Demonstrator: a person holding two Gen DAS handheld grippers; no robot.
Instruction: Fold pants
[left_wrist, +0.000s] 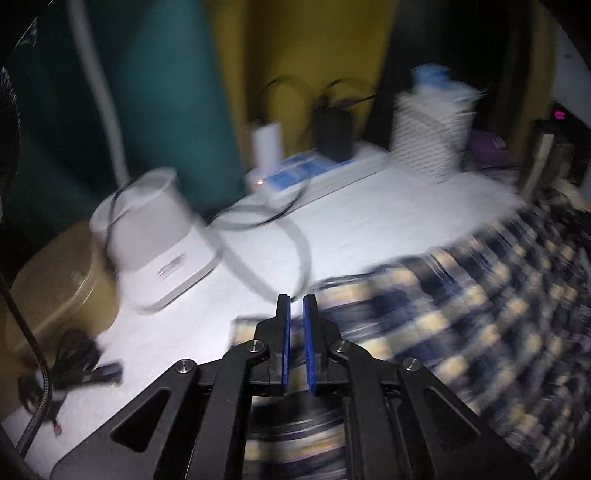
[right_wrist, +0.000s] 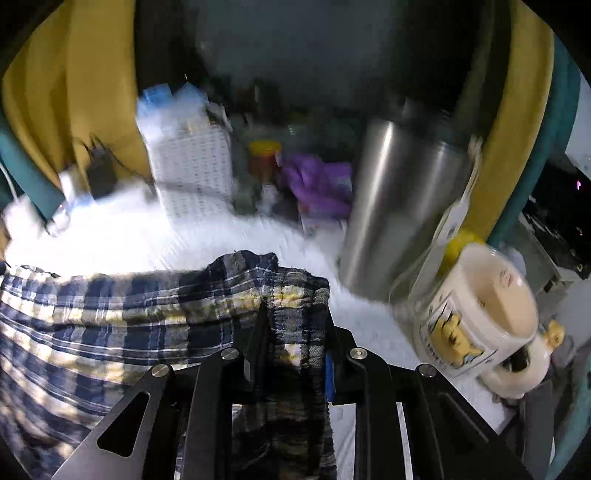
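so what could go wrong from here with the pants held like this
1. The left hand-held gripper is nearly closed on only a thin bit of the plaid pants, if any; that edge could slip out.
2. The right hand-held gripper clamps a bunched wad of fabric, so the fold may come out uneven.
3. The steel flask and cream mug stand close by; swinging cloth might topple them.

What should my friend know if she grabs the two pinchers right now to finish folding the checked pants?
Right gripper: shut on a bunched edge of the checked pants.
Left gripper: nearly closed over the pants; the blur hides whether cloth is pinched.
Pants lie rumpled on the white table, near the steel bottle and cream mug.
Done: an edge is gripped.
Left: no neat fold shows yet; mind the mug.
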